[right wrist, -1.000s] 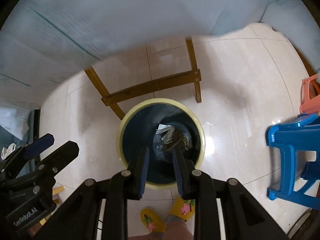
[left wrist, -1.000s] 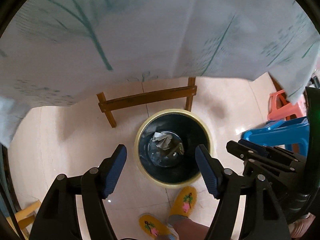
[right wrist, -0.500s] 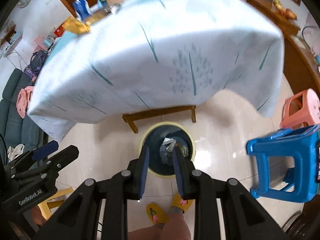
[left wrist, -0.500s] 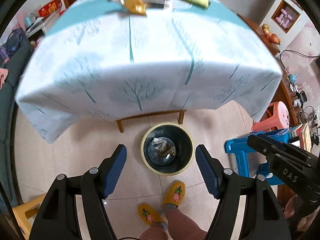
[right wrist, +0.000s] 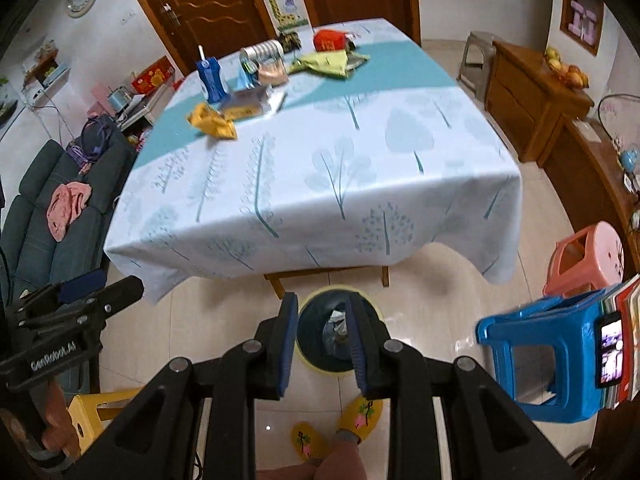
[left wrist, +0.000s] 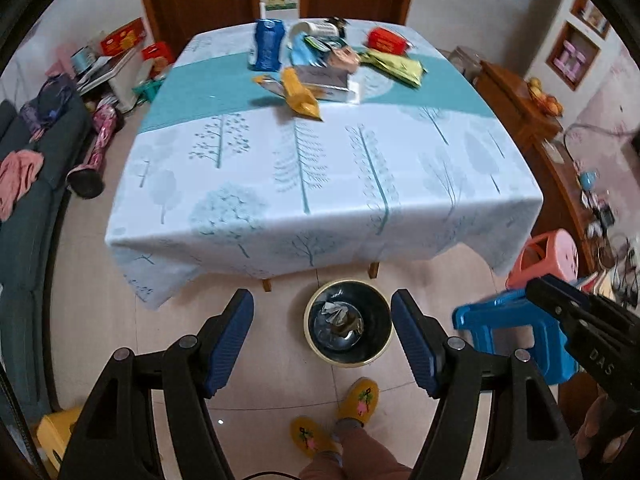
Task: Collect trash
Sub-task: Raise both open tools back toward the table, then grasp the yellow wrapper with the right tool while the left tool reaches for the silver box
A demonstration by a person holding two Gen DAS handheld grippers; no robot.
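Both grippers hang high over a tiled floor, pointing steeply down, and neither holds anything. Left gripper (left wrist: 322,342) stands wide apart, its blue pads (left wrist: 229,342) bare; right gripper (right wrist: 320,346) is narrowed to a slim gap with nothing between the pads.

Below them, on the floor just in front of the table's near edge, sits the bin (left wrist: 347,323), a round dark pail with a pale yellow rim. Crumpled wrappers (left wrist: 338,314), grey and silvery, lie at its bottom; the rest of the pail is bare dark wall. In the right view the bin (right wrist: 316,332) shows between the narrowed fingers.

More trash (left wrist: 320,76) is heaped at the far end of the table (left wrist: 320,184), on a tree-printed cloth with a teal band: a blue pouch (left wrist: 266,46), an orange wrapper (left wrist: 300,94), a silver packet, a green wrapper (left wrist: 396,66), a red box (left wrist: 386,40) and a tipped can (right wrist: 262,54). The near half of the cloth is bare.

A blue stool (right wrist: 548,356) stands right of the bin, with a pink stool (right wrist: 588,260) beyond it. Yellow slippers (left wrist: 356,400) of the person holding the tools show just short of the bin. A dark sofa (right wrist: 52,232) with pink cloth on it lines the left wall.
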